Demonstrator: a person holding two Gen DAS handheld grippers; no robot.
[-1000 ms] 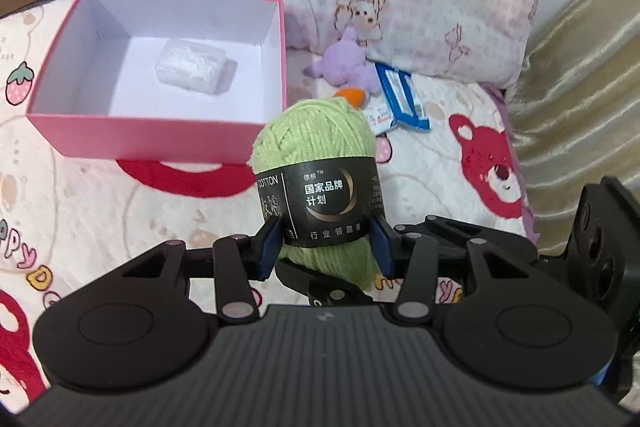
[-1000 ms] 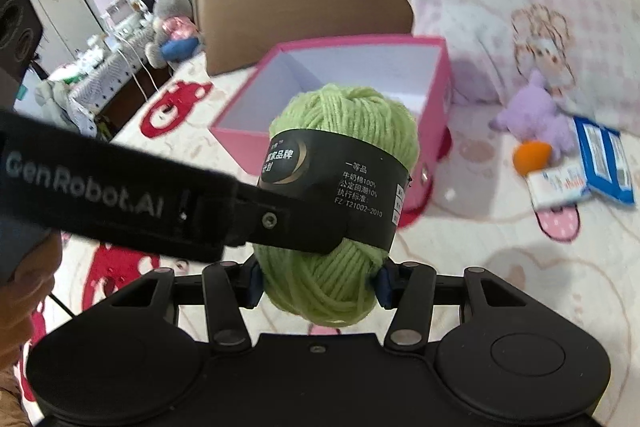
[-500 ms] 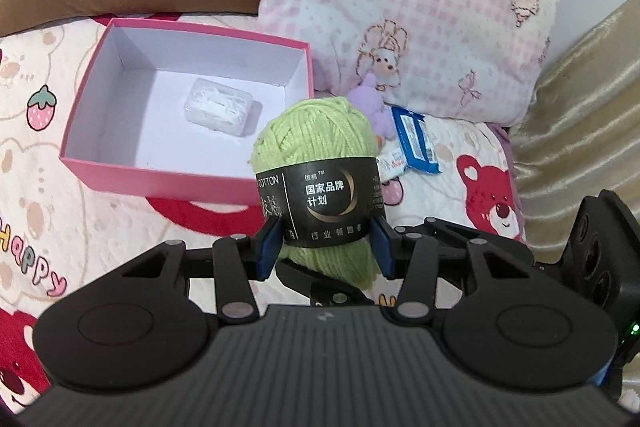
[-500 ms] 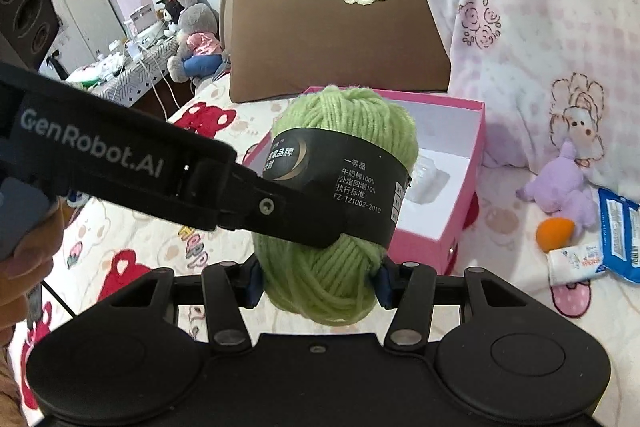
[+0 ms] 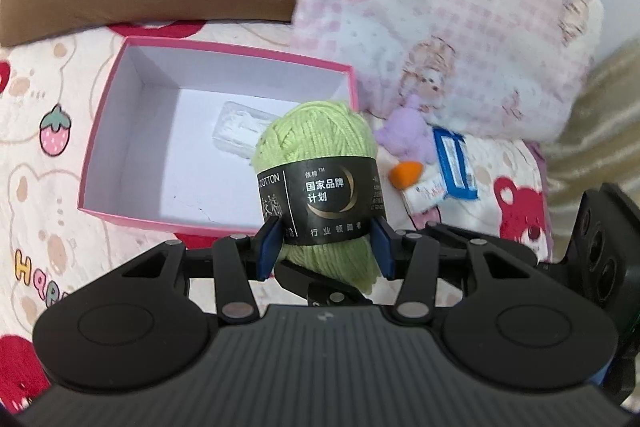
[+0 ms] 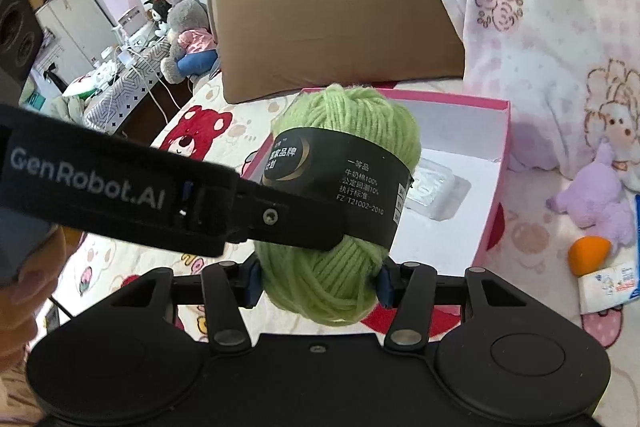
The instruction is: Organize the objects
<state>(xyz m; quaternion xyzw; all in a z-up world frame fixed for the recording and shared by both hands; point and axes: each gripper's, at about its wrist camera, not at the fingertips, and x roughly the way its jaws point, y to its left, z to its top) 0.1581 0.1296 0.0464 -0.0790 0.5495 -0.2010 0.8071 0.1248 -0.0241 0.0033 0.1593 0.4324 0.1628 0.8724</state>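
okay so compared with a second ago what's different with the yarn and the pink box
Both grippers, left gripper and right gripper, carried the green yarn ball higher, so the pink box now shows more of its floor and sits lower in view. Unchanged: both sets of jaws clamp the yarn, and the clear packet lies in the box.

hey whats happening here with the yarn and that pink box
A person is tidying things on a bed with two handheld grippers. Both the left gripper and the right gripper are clamped on one ball of green yarn, held in the air in front of the open pink box. The box holds only a small clear plastic packet. A purple plush toy and some snack packets lie on the bedsheet beside the box.
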